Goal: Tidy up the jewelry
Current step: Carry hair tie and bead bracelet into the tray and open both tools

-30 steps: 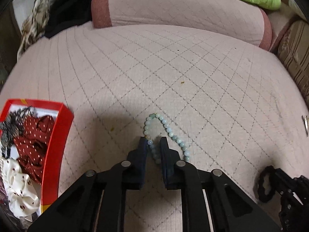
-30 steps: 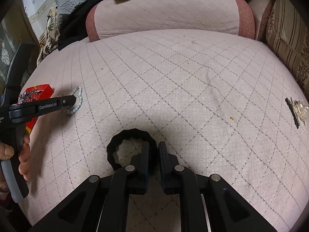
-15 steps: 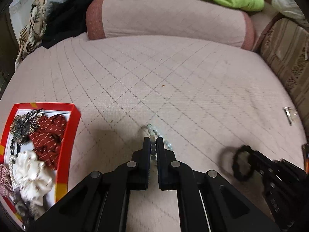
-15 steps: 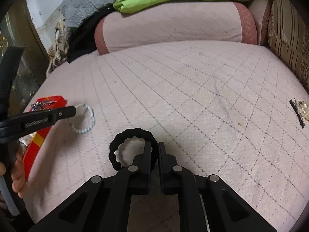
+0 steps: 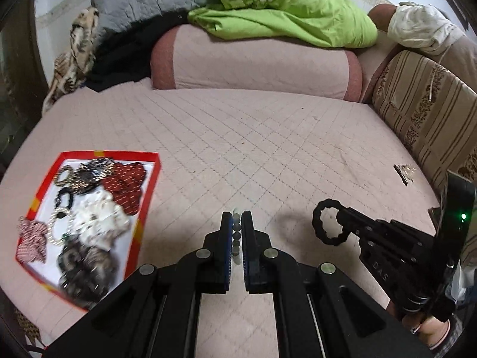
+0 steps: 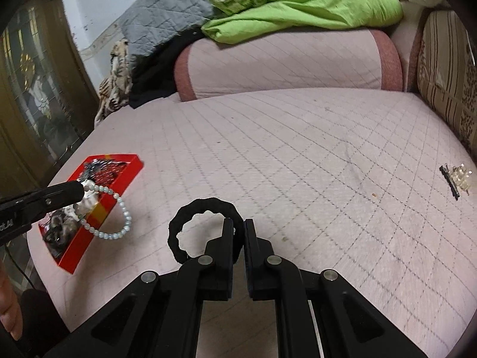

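My left gripper (image 5: pixel 237 223) is shut on a pale green bead bracelet (image 5: pixel 236 238), whose beads show in the narrow slit between the pads. In the right wrist view the bracelet (image 6: pixel 119 223) hangs as a loop from that gripper (image 6: pixel 80 191), above the near rim of a red tray (image 6: pixel 98 208). My right gripper (image 6: pixel 238 229) is shut on a black scrunchie (image 6: pixel 190 211), lifted off the pink quilted bed (image 6: pixel 298 164). The left wrist view shows the same scrunchie (image 5: pixel 323 225) at the right gripper's tip (image 5: pixel 342 217). The red tray (image 5: pixel 146 208) holds several scrunchies and bracelets.
A black hair clip and a clear clip (image 6: pixel 456 177) lie near the bed's right edge. A pink bolster (image 5: pixel 256 62) with green bedding (image 5: pixel 292 15) lies at the back. A striped cushion (image 5: pixel 429 119) borders the right side. A hand (image 6: pixel 9 304) shows at lower left.
Both grippers have risen off the bed with their items. The left one closed on the bracelet and carried it toward the red tray. The scrunchie has left the bed surface.
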`<state>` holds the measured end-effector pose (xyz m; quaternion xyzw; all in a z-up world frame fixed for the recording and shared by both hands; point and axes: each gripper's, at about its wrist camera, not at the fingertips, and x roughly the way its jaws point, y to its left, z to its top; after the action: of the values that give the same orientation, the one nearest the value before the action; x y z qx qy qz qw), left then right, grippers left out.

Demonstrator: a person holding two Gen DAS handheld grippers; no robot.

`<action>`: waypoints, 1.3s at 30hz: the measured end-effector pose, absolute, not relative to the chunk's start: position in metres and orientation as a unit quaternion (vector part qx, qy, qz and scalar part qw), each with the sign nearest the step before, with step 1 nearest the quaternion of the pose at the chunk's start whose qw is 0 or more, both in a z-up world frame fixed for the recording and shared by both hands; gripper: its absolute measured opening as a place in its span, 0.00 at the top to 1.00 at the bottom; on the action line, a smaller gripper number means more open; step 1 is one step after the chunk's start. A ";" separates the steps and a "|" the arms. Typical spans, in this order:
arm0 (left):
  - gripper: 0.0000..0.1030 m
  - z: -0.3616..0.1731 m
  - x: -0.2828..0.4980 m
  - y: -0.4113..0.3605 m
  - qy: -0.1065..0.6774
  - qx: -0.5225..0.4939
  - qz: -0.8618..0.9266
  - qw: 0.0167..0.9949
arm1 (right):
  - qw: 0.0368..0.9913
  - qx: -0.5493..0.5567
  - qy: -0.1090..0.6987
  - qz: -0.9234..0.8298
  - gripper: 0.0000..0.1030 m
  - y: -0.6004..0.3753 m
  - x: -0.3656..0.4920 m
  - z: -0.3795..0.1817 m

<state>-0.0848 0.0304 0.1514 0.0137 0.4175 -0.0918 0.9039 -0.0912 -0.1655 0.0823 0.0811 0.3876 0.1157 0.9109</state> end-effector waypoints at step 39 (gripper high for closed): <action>0.95 0.214 -0.152 0.175 0.360 -0.104 -0.031 0.927 | 0.906 0.037 0.373 0.198 0.93 -0.067 -0.177 0.136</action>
<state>-0.1517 0.1752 0.2139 -0.1037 0.3602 -0.0313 0.9266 -0.1772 -0.0666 0.1363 0.0373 0.3726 0.1980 0.9059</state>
